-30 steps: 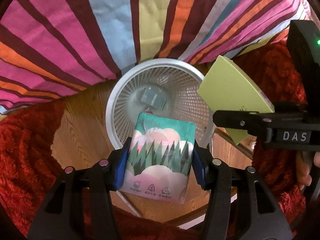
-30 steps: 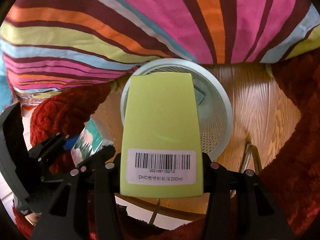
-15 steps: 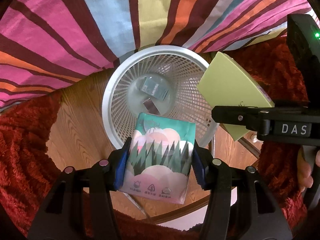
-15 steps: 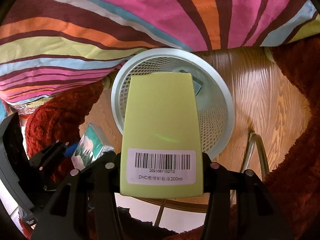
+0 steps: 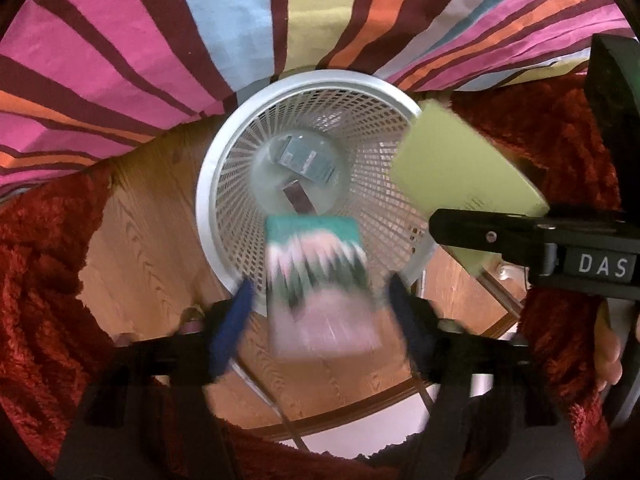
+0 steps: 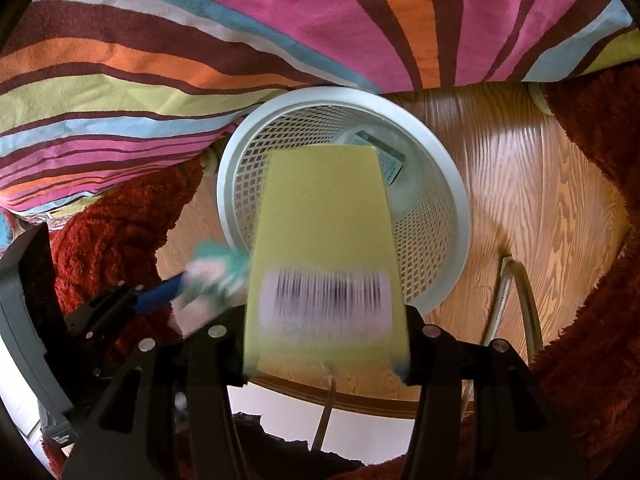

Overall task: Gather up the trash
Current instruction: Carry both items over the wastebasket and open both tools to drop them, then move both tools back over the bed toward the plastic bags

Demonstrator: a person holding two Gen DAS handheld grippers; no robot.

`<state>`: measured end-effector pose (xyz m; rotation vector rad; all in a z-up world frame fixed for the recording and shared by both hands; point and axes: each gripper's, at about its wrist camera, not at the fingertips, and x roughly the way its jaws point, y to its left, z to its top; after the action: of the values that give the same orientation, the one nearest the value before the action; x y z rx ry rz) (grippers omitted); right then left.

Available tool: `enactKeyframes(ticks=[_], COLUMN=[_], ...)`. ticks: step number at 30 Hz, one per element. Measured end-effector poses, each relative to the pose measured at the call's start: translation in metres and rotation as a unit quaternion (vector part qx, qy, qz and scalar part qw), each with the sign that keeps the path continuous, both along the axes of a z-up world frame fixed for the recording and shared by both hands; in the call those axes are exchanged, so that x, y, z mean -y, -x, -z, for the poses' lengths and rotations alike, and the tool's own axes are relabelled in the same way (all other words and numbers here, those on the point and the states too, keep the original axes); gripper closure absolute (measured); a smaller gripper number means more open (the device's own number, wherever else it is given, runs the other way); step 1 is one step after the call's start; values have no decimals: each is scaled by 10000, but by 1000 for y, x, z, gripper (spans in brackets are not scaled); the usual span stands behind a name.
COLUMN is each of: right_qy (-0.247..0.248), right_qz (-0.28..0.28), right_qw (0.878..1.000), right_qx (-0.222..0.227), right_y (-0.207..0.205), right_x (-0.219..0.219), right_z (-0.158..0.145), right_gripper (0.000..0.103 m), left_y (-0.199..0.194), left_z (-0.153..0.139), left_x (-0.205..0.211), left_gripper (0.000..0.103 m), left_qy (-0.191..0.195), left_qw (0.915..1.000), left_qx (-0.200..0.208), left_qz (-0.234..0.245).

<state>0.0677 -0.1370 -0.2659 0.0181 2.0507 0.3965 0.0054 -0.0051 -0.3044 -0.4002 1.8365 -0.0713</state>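
Note:
A white mesh wastebasket point(image 5: 216, 184) point(image 6: 448, 208) stands on the wooden floor below both grippers, with a few bits of trash point(image 5: 306, 160) at its bottom. My left gripper point(image 5: 320, 308) has its jaws spread apart, and the teal and pink tissue pack point(image 5: 320, 280) is blurred and loose between them, over the basket's near rim. My right gripper point(image 6: 326, 360) holds the yellow-green box point(image 6: 324, 224) with a barcode label, over the basket; the box point(image 5: 460, 168) also shows in the left wrist view. The box looks blurred.
A striped bedcover point(image 5: 160, 40) point(image 6: 240, 40) hangs just behind the basket. A red shaggy rug point(image 5: 40, 280) point(image 6: 592, 320) lies on both sides. A round glass tabletop edge point(image 6: 340, 400) and metal frame point(image 6: 516, 292) lie under the grippers.
My left gripper's jaws have opened and the tissue pack has come loose and is dropping toward the basket. The right gripper's box has blurred and shifted slightly. Both grippers moved closer over the basket.

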Motion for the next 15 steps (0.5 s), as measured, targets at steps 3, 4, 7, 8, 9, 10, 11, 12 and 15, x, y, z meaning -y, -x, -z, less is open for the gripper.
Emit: enactKeyframes(ticks=[3, 4, 7, 8, 9, 10, 11, 12, 15], right_qy=[31, 39, 71, 76, 84, 92, 96, 94, 86], right_qz=[52, 82, 115, 117, 120, 120, 120, 121, 130], right_qw=[10000, 10000, 9999, 9999, 9999, 9999, 9999, 9999, 9999], right_qx=[-51, -31, -2, -2, -2, 1, 4, 9, 35], right_y=[0, -1, -1, -1, -1, -1, -1, -1, -1], right_x=[2, 3, 3, 3, 4, 4, 4, 4, 4], right_z=[2, 2, 1, 1, 2, 1, 1, 1, 0], right_gripper=[26, 26, 26, 26, 26, 26, 26, 26, 26], left_y=[-2, -2, -2, -2, -3, -3, -3, -3, -2], left_z=[-3, -4, -3, -3, -3, -3, -3, -3, -3], left_x=[-1, -2, -3, -3, -4, -4, -5, -5, -7], left_gripper=[17, 17, 17, 17, 17, 17, 17, 17, 17], left_qy=[-133, -162, -148, -155, -159, -157, -158, -164, -176], left_qw=[9999, 9998, 9998, 9998, 9998, 9998, 9998, 9997, 9997], left_qx=[86, 102, 93, 83, 81, 87, 97, 104, 93], left_qz=[-27, -42, -76, -85, -96, -104, -113, -121, -167])
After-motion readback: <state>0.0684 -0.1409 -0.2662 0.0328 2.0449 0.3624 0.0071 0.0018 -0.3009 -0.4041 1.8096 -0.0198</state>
